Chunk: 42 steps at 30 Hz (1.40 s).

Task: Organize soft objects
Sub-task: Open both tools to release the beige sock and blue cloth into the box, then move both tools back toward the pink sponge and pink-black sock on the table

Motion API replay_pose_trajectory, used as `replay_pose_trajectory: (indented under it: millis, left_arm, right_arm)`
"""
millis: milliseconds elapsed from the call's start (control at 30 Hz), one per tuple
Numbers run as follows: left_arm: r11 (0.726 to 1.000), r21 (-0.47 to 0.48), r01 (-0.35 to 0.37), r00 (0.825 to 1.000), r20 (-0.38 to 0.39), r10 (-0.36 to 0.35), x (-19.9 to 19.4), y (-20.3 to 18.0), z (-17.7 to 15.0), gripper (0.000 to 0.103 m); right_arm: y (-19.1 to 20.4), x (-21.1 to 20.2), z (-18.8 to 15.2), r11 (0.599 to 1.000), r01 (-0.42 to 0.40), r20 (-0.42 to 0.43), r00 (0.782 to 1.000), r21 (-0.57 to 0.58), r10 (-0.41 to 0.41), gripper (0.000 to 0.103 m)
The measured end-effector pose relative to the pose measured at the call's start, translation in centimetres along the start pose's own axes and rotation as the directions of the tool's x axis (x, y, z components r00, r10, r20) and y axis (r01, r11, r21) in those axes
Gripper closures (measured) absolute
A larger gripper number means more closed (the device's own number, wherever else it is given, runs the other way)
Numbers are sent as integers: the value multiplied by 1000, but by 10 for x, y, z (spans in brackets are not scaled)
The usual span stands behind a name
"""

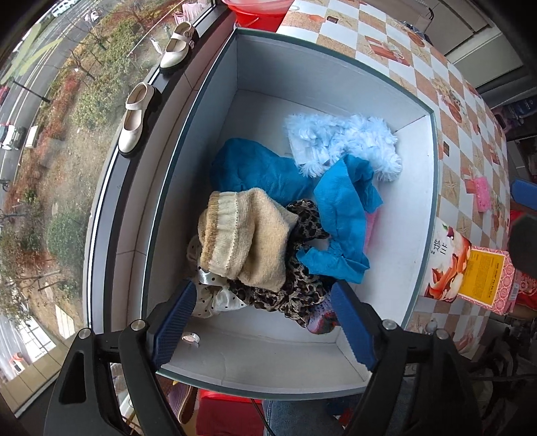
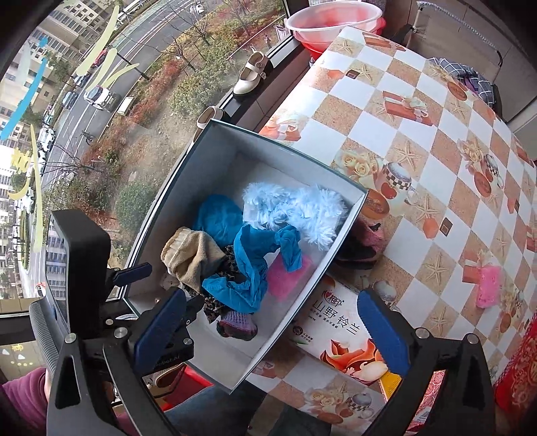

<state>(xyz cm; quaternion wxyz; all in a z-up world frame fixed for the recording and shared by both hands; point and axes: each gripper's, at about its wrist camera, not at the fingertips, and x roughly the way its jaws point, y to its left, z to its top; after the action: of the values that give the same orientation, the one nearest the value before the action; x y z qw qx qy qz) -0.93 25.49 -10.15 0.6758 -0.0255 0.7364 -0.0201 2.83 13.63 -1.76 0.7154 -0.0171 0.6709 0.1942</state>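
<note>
A white-lined box holds a heap of soft things: a beige knit piece, crumpled blue cloth, a pale-blue fluffy item, leopard-print fabric, dotted white fabric and a purple-red knit piece. My left gripper points down into the box, open, its blue pads standing apart from the fabric below them. My right gripper hangs open over the box's near right wall, holding nothing. A pink sponge lies on the checked tablecloth, outside the box.
A tissue pack lies against the box's right side, and a pink-and-yellow carton stands beside it. A dark pink slipper sits behind the pack. Cream shoes rest on the window ledge. A red basin stands at the table's far end.
</note>
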Motion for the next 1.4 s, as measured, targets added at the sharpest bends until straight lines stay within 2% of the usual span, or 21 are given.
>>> replay_pose_trajectory:
  millis: [200,367,500,600,700,800,933,1033,1067,1100,1133,1167,1267,1400]
  left_arm:
    - [1000,-16,-3,998,67,5,-17,1,-3,18]
    - [999,-30,45,995,87,-42,-26,3,-6,18]
    - [997,-14,69,988,140,-67,-41,-2,-8,18]
    - [995,27,93,968,230,-96,-62,-12,-10,18]
    - [990,97,98,924,360,-127,-93,-26,-15,18]
    - [984,165,66,869,475,-138,-125,-43,-19,18]
    - [980,198,28,781,608,-145,-165,-62,-27,18]
    - [979,206,-10,704,697,-139,-194,-72,-33,17]
    - [978,208,-24,682,718,-136,-201,-77,-35,16]
    - [977,209,-36,669,731,-132,-206,-81,-35,6]
    - [976,212,-47,667,734,-127,-209,-85,-34,0]
    - [974,220,-55,671,730,-127,-209,-91,-31,0]
    - [955,295,-43,749,641,-165,-195,-109,-16,0]
    - [935,353,-13,845,504,-179,-168,-136,2,0]
  right_arm:
    - [10,3,-5,998,22,-14,1000,-56,-23,0]
    - [6,3,-6,999,-14,-25,1000,-40,13,0]
    - [-2,-18,-5,999,-38,34,999,1,38,0]
    - [-9,-45,-9,998,-48,116,992,28,45,0]
    - [-17,-71,-14,997,-52,199,979,51,41,0]
    - [-27,-93,-22,996,-43,270,963,83,19,0]
    - [-43,-122,-38,991,-29,364,931,127,-19,0]
    - [-56,-147,-55,988,-38,448,893,149,-33,0]
    - [-60,-154,-61,987,-35,471,881,159,-44,0]
    - [-65,-161,-67,984,-34,491,869,173,-56,0]
    - [-71,-167,-73,980,-33,508,859,194,-71,0]
    - [-78,-172,-79,975,-35,519,851,217,-85,0]
    - [-102,-180,-94,955,-31,516,846,294,-131,0]
    - [-144,-186,-116,918,-12,487,850,396,-198,0]
